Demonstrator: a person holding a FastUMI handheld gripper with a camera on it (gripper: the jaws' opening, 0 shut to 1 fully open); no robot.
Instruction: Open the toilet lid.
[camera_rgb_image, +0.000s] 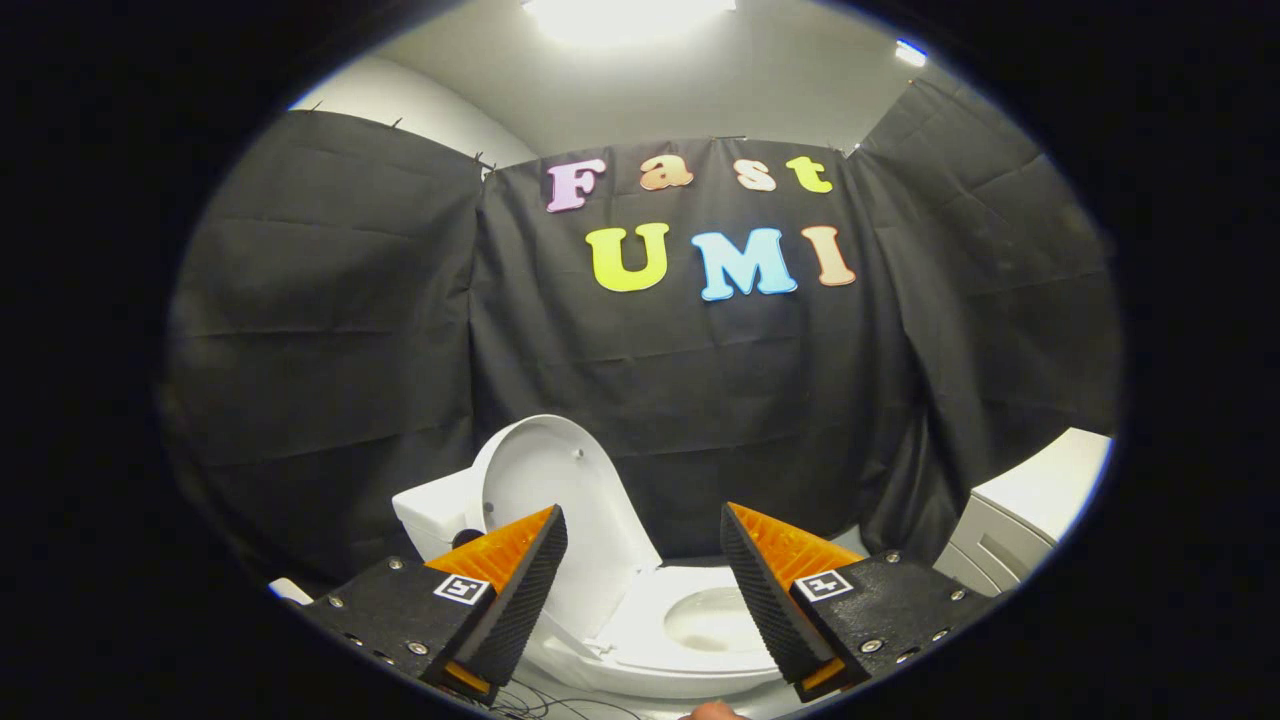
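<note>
Gripper view: the gripper (640, 540) is open, its two fingers spread wide with nothing between them. The toilet (660, 640) sits just beyond the fingers. The toilet lid (560, 490) stands raised at 11 o'clock from the bowl (715, 618), leaning back by the tank (435, 510). A white cabinet (1030, 515) stands at 3 o'clock, well apart.

A glaring ceiling light (628, 15) overexposes the top, the black cloth stays dim, and fisheye bending warps the edges.
</note>
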